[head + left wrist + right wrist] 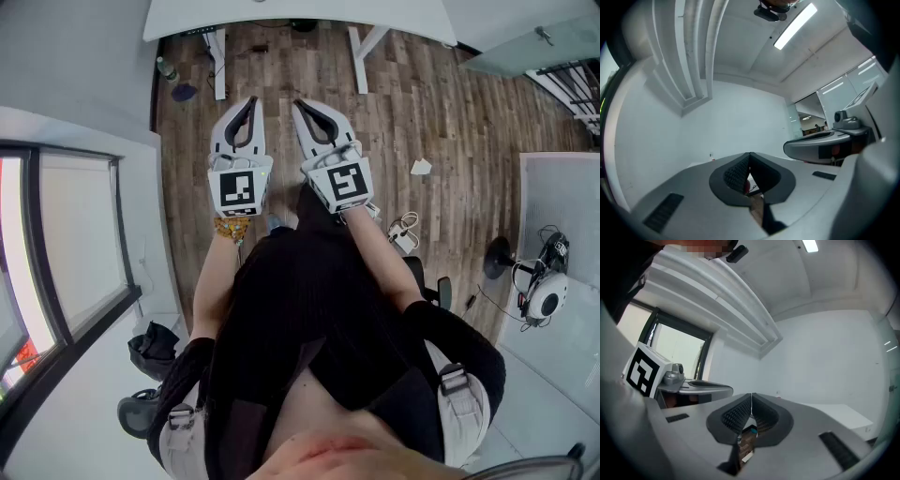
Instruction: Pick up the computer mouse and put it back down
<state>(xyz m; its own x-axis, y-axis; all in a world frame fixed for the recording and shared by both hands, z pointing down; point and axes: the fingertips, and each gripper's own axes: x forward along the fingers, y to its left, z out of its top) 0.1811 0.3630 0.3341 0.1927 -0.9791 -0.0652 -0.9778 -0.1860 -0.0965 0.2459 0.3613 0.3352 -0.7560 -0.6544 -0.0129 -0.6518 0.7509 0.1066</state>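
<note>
Holding left hand-held gripper (250, 101) and right hand-held gripper (300, 105) level, side by side over floor (450, 112), each clenched on nothing. White worktop (300, 13) ahead of tips. No mouse seen in any view.

Left gripper (250, 100) and right gripper (300, 104) are pale grey, their markers (238, 190) black-and-white squares; floor (450, 122) brown wood planks; desk (281, 14) white.

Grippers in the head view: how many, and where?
2: the left gripper and the right gripper, side by side over the wood floor, both shut and empty. None seems hidden.
</note>
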